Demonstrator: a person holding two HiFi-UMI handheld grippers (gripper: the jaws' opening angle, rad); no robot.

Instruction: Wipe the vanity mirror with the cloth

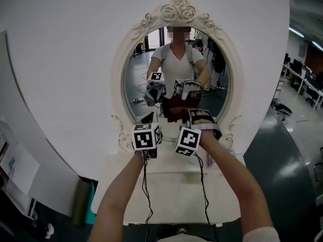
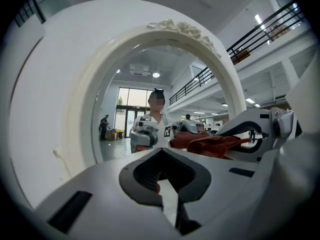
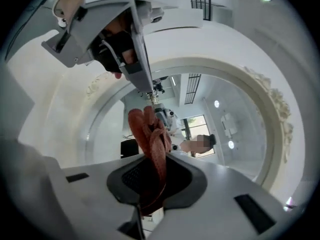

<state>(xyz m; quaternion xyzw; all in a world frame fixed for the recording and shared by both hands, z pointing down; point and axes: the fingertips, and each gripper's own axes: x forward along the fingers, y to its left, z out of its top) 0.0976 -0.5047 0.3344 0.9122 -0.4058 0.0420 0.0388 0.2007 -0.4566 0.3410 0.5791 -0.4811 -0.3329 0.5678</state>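
Observation:
The oval vanity mirror (image 1: 151,64) in its ornate white frame (image 1: 177,11) stands upright at the back of a white vanity table (image 1: 171,185). My right gripper (image 1: 191,116) is shut on a bunched dark red cloth (image 1: 175,113), which is held at the lower middle of the glass. In the right gripper view the cloth (image 3: 150,134) sticks up out of the closed jaws of that gripper (image 3: 150,181). My left gripper (image 1: 150,119) hovers just left of it, close to the glass. Its jaws (image 2: 162,176) look shut with nothing in them. In the left gripper view the cloth (image 2: 215,145) shows at right.
The glass reflects the person and both grippers (image 1: 169,87). Carved scrolls (image 1: 121,132) flank the foot of the frame. A curved white panel (image 1: 55,84) rises behind and left of the mirror. The table's front edge (image 1: 166,220) lies under my forearms, and cables (image 1: 145,185) trail over the top.

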